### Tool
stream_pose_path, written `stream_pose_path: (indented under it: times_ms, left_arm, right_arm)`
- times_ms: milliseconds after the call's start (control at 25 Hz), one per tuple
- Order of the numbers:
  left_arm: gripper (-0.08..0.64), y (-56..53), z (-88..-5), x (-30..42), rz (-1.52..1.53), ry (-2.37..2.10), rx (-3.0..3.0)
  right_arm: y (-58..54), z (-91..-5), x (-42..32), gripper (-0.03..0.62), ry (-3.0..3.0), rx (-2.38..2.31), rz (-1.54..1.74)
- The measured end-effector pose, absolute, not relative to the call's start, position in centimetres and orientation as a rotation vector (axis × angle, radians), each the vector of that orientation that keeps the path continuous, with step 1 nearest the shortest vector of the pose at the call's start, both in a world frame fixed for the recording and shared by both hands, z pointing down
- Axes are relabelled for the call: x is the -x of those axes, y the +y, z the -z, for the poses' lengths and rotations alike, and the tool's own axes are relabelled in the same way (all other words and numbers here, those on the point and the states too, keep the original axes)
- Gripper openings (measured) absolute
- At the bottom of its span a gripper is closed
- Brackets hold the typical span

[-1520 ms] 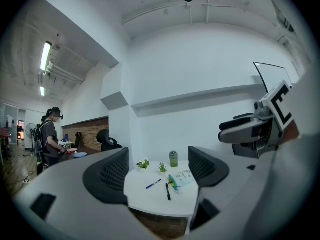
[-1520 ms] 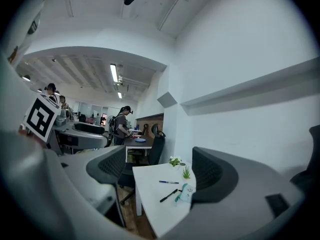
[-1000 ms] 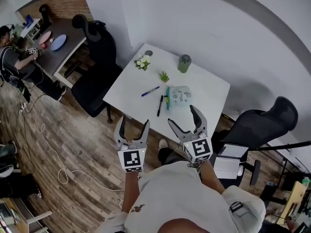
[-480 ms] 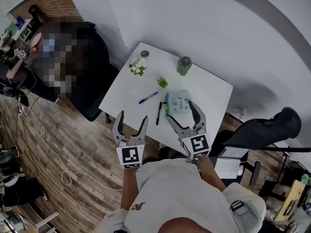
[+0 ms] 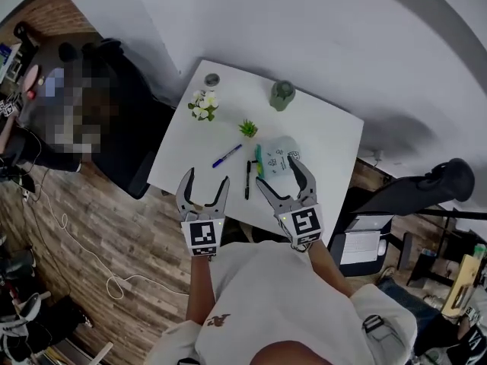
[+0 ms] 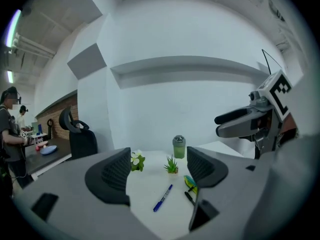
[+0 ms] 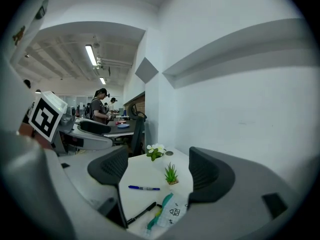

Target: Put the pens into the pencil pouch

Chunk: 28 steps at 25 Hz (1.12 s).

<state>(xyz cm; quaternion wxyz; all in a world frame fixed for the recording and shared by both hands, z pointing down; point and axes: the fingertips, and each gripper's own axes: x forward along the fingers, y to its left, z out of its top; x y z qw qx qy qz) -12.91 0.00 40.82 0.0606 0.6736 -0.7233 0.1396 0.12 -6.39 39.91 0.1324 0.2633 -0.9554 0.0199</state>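
Left tool (image 5: 205,179): jaws spread wide, nothing between them; held above the near edge of the table (image 5: 327,139), apart from every object.
Right tool (image 5: 275,172): jaws wide but closing, nothing between them; it hangs over the near end of the pencil pouch (image 5: 280,152) without touching it.
Blue pen (image 5: 227,156): lies slanted on the bare tabletop, left of the pouch and apart from it.
Black pen (image 5: 248,179): lies just beside the pouch's teal zip edge, pointing toward the person.
Handling, pens: probably light and stiff, with smooth round barrels that may roll or slip. A pinch across the mid-barrel looks the safest hold.
Handling, pouch: appears soft, limp and light, so it would likely slide or crumple if pushed. The zip edge is the firmest place to hold it, with one tool steadying the mouth.
Bystanders: a green cup (image 5: 282,95), a small plant (image 5: 248,128) and a flower sprig (image 5: 202,105) stand at the far side, well clear.
Hidden or unclear: whether the zip is open cannot be told. The right tool covers part of the pouch in the head view, and its own jaw cuts off the pouch's near end in the right gripper view. Pen caps are too small to judge.
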Motion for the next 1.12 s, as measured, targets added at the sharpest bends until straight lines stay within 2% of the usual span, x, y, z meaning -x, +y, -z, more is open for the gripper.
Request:
stream_pose_path:
  times_ms: [240,920,1120]
  left_arm:
    - [0.342,-2.6,-43.8,15.0,-0.458,-1.989,-2.167]
    - [0.283,-6.2,-53.8,18.7,-0.601,-1.508,-2.359]
    - [0.237,-6.4,-57.0,18.3,-0.672,-1.422,-2.357]
  right_arm:
    - [-8.3,-42.2,1.6,0.379,-2.676,-0.917,-0.092]
    - [-8.7,-50.9,6.3,0.322,-2.403,-1.088,-0.229]
    - [-8.3,-53.6,7.5,0.294,-2.376,-1.037,-0.271]
